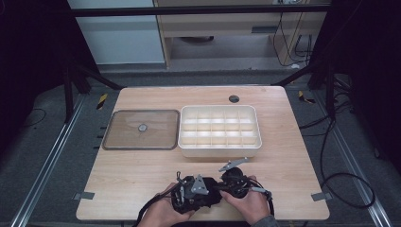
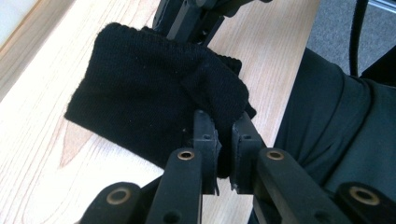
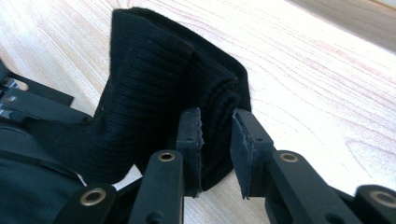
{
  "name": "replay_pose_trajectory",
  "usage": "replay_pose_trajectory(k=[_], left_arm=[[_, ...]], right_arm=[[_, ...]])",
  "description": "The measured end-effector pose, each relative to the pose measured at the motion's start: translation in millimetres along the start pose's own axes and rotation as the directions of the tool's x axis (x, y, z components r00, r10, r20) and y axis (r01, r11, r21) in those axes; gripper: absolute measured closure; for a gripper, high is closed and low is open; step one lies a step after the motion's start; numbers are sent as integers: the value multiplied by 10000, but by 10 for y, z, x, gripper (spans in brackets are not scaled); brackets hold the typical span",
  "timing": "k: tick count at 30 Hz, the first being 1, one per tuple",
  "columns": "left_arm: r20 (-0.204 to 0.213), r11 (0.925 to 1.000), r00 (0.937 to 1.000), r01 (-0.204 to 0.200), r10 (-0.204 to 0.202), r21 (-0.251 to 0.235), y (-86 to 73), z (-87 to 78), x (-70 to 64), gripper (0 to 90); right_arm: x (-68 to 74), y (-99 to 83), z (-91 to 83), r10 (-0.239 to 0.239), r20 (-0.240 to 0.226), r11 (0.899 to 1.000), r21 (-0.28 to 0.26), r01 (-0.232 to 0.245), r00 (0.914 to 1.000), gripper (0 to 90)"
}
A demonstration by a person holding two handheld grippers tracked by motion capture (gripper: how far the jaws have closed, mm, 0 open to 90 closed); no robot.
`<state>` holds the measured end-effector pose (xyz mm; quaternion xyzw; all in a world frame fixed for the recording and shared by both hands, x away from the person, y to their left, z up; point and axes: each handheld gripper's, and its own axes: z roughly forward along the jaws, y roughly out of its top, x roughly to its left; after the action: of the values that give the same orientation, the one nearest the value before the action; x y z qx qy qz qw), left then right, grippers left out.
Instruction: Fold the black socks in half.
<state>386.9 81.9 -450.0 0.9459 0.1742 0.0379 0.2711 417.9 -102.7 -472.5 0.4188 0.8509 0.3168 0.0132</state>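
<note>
Black knitted cloth (image 2: 154, 88) is hanging at the table's (image 1: 142, 170) near edge, both the left gripper (image 2: 224, 140) and right gripper (image 3: 217, 144) pinching folded edges nearly closed; it is looking soft, light, floppy, so gripping hems seems best.

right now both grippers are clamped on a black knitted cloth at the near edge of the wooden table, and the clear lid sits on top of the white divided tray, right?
Not quite. The clear flat lid lies on the wooden table beside the white divided tray, to its left in the high view, not on it. The rest holds: the left gripper and the right gripper both pinch the black knitted cloth.
</note>
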Motion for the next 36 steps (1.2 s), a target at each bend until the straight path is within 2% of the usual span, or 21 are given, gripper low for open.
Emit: replay_pose_trajectory(k=[1, 4, 9, 17, 22, 28, 36], left_arm=[[30, 9999, 9999, 119, -119, -56, 0, 15, -1, 832], [19, 10000, 10000, 65, -65, 37, 1, 20, 17, 832], [66, 9999, 9999, 108, -109, 108, 5, 56, 35, 831], [171, 9999, 9998, 104, -106, 136, 35, 124, 26, 829], [292, 9998, 9994, 167, -172, 147, 50, 147, 52, 828], [411, 9997, 9990, 172, -179, 166, 62, 174, 76, 827], [615, 9998, 9980, 132, -141, 163, 86, 238, 76, 825]], right_arm=[[-2, -3, -12, 15, 30, 10000, -18, -15, 10000, 709], [-28, -21, -67, -94, 100, 9994, -318, 97, 9999, 683], [-68, -54, -190, 165, 329, 9983, -559, -146, 9993, 668], [-101, -64, -278, 222, 439, 9964, -830, -185, 9988, 650], [-96, -66, -313, 214, 382, 9941, -1073, -172, 9990, 648], [-81, -61, -323, 197, -31, 9889, -1471, -200, 9998, 599], [-89, -64, -368, 259, 163, 9886, -1486, -232, 9995, 558]])
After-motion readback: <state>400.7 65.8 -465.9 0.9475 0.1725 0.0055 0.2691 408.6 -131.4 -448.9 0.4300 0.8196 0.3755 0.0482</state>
